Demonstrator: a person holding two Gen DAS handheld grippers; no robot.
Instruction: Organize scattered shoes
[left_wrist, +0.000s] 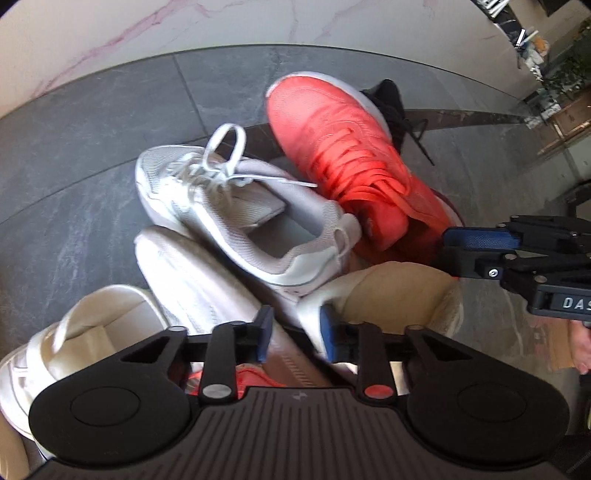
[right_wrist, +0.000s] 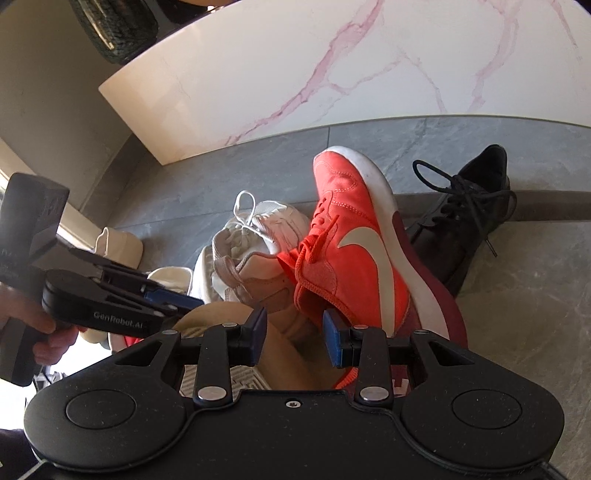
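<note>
A pile of shoes lies on the grey tile floor (left_wrist: 92, 147). A red sneaker (left_wrist: 343, 155) with a white swoosh (right_wrist: 369, 254) leans on a black lace-up shoe (right_wrist: 461, 229). A white-grey sneaker (left_wrist: 229, 206) lies beside it, on top of another white shoe (left_wrist: 207, 291). A tan shoe (left_wrist: 391, 295) lies nearest. My left gripper (left_wrist: 295, 338) is open, just above the white shoe and the tan shoe. My right gripper (right_wrist: 293, 338) is open, over the tan shoe (right_wrist: 280, 354) at the red sneaker's heel; it also shows in the left wrist view (left_wrist: 480, 240).
A cream shoe (left_wrist: 85, 332) lies at the lower left. A white marble slab (right_wrist: 332, 74) stands behind the shoes. A dark woven basket (right_wrist: 114, 26) sits at the far left. Shelves and plants (left_wrist: 561, 74) stand at the far right.
</note>
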